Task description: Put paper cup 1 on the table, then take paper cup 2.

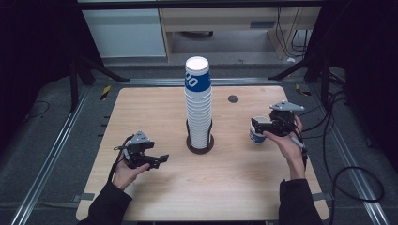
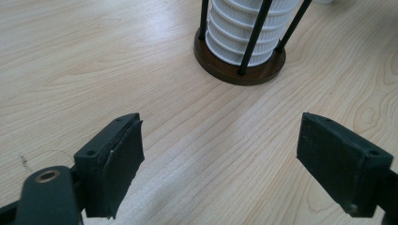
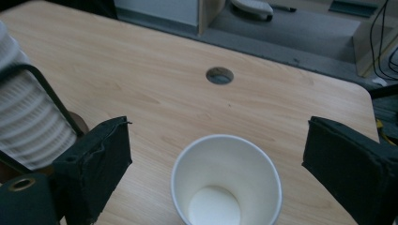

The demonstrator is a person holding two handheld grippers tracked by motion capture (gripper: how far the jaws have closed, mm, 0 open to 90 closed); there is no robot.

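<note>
Right of centre in the high view, the right gripper [image 1: 265, 127] hangs over a single white paper cup with a blue band [image 1: 257, 131], which stands upright on the pale wooden table [image 1: 150, 108]. In the right gripper view that cup [image 3: 226, 180] sits low in the middle of the frame, mouth up and empty, with the two black jaws spread wide on either side of it and clear wood showing between each pad and the rim: nothing gripped. Dead centre in the high view rises the tall stack of white ribbed paper cups [image 1: 199, 112], its top cup banded blue, held by thin black rods on a round dark-brown wooden base [image 1: 200, 145]. Lower left in the high view, the left gripper [image 1: 159, 159] points toward that base. Its own view shows jaws wide apart over bare table, holding nothing, the base [image 2: 239, 70] at the upper middle.
</note>
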